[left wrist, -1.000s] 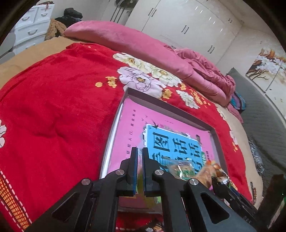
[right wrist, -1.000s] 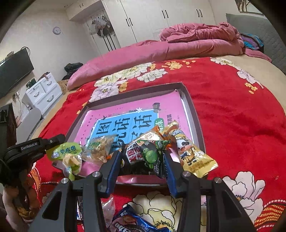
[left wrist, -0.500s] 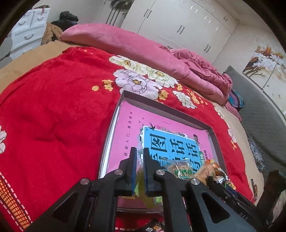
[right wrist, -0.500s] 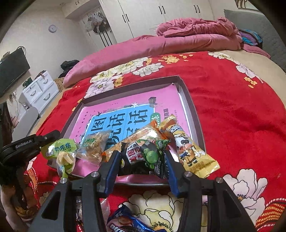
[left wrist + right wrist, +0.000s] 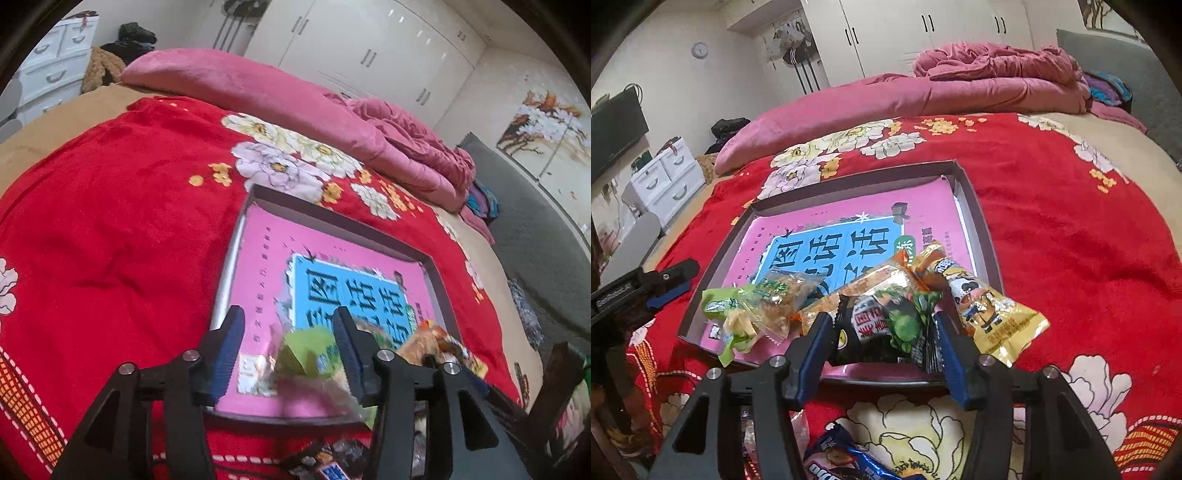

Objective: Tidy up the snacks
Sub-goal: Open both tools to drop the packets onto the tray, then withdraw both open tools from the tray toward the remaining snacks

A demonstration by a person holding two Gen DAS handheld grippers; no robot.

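Observation:
A shallow dark-rimmed tray (image 5: pixel 979 221) with a pink and blue lining lies on the red flowered blanket. Along its near edge lie a green packet (image 5: pixel 731 310), a clear packet of brown snacks (image 5: pixel 783 295), an orange packet (image 5: pixel 871 280) and a yellow cartoon-cow packet (image 5: pixel 990 314). My right gripper (image 5: pixel 882 321) has its jaws opening around a black green-pea packet (image 5: pixel 886 328), which rests on the tray's near rim. My left gripper (image 5: pixel 288 317) is opening over the tray's (image 5: pixel 332 218) near left corner. The green packet (image 5: pixel 306 350) shows blurred just beneath its jaws, free of the pads.
A blue packet (image 5: pixel 842 458) and other loose packets (image 5: pixel 325 461) lie on the blanket in front of the tray. A rolled pink quilt (image 5: pixel 923 96) runs across the far side of the bed. White drawers (image 5: pixel 665 181) stand at the far left.
My left gripper's jaws went from shut on the green packet to wide apart, and the packet dropped into the tray. The right jaws spread a little around the black packet.

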